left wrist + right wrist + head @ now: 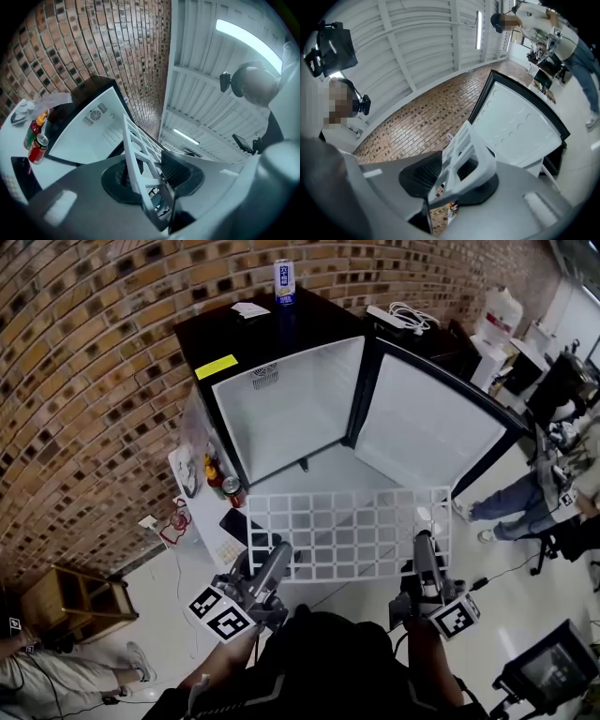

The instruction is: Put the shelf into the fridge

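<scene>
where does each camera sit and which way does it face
Head view: on the person's head, facing steeply down at the shelf before the open fridge; left gripper, right gripper and arms show.
Left gripper view: on the left gripper, looking along its jaws, clamped on the shelf, toward the fridge; the person's head shows.
Right gripper view: on the right gripper, jaws on the shelf, facing the fridge door.
All share the shelf and fridge.

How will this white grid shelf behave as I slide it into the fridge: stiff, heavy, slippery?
The white grid shelf is likely stiff: held only at its near edge by the left claw and right claw, it shows no sag. Its open lattice suggests it is light. Its far corners may snag on the walls of the black fridge.
</scene>
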The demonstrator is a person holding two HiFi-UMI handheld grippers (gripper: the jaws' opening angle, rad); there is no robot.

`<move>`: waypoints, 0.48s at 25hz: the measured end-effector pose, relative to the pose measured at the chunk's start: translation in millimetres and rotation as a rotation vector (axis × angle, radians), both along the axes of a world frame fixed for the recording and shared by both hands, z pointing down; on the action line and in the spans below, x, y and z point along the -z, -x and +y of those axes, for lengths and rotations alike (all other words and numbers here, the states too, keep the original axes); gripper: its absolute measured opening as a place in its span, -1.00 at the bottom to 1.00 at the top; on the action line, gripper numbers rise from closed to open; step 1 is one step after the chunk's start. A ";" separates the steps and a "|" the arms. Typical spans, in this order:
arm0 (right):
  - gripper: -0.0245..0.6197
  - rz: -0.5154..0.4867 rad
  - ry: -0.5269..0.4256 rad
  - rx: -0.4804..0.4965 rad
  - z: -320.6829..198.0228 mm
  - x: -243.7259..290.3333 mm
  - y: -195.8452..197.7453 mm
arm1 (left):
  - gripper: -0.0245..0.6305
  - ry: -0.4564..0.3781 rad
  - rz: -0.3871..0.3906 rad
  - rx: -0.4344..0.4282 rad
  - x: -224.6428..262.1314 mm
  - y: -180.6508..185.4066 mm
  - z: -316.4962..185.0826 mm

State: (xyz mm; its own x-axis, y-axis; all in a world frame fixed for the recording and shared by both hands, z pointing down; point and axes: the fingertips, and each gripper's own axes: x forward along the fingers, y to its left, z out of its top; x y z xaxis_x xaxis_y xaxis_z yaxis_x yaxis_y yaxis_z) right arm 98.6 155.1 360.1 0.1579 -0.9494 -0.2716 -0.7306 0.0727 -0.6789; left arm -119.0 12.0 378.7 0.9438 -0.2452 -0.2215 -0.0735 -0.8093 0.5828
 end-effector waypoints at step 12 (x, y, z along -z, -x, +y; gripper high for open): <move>-0.60 -0.007 0.008 0.100 -52.6 0.0 6.3 | -0.58 0.023 0.000 0.066 -6.0 15.4 -29.5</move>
